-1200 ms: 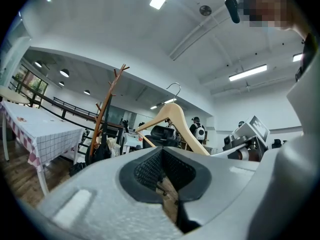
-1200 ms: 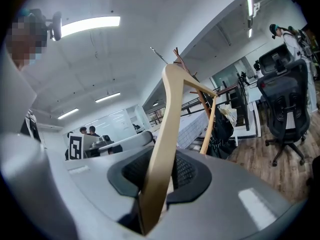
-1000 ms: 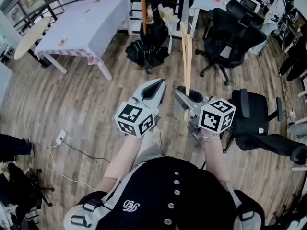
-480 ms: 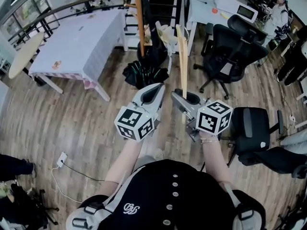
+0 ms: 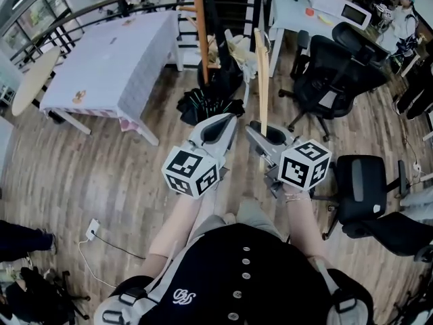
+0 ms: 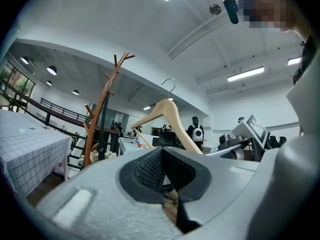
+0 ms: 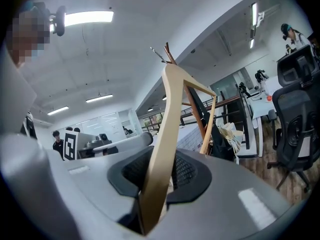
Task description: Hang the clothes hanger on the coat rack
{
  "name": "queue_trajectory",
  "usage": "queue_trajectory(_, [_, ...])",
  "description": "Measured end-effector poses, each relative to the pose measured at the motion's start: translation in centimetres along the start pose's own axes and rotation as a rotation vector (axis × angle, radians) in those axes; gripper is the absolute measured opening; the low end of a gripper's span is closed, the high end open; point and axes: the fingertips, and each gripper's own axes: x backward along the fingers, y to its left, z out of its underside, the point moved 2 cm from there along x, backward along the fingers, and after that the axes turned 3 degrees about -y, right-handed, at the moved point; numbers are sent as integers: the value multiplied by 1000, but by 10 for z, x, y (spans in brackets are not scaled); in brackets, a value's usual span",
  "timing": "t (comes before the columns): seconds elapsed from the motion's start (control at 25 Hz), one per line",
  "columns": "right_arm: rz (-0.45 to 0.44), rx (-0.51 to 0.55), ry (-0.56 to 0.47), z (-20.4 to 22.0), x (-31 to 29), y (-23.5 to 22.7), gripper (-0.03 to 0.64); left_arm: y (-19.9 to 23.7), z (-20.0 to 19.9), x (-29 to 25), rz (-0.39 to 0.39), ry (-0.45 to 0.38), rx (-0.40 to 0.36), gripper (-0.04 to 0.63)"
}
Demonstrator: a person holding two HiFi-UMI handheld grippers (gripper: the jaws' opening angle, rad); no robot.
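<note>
My right gripper (image 5: 258,134) is shut on a light wooden clothes hanger (image 5: 262,73), which stands upright from the jaws. In the right gripper view one hanger arm (image 7: 162,154) rises between the pads of the right gripper (image 7: 159,176), and its metal hook points up. The brown wooden coat rack (image 5: 200,26) stands ahead; in the left gripper view the coat rack (image 6: 102,104) branches upward, left of the hanger (image 6: 170,119). My left gripper (image 5: 218,126) floats beside the right one. The left gripper (image 6: 162,174) has its jaws together, with nothing between them.
A white table with a checked cloth (image 5: 115,53) stands to the left. Black office chairs (image 5: 331,73) (image 5: 369,181) are on the right, near a white desk (image 5: 304,5). A black bundle (image 5: 210,100) lies at the rack's foot. A power strip with cable (image 5: 91,229) lies on the wooden floor.
Both grippers have travelled forward together toward the coat rack, whose foot and the black bundle now sit nearer. The hanger stays upright in the right gripper.
</note>
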Motion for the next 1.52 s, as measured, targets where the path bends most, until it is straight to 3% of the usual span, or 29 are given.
queue_trajectory(0.48, [2,-29,-4,-6,-30,-40,86,39,14,-31,-21,18,18,-5])
queue_trajectory(0.92, [-17,7,-6,-55,-87,-109,86,90,0,-107,-17,7,2,-5])
queue_trajectory(1.52, [-169,8,14,-105,-149,-180,86,155,-16,-189,-137,-40,-15,-5])
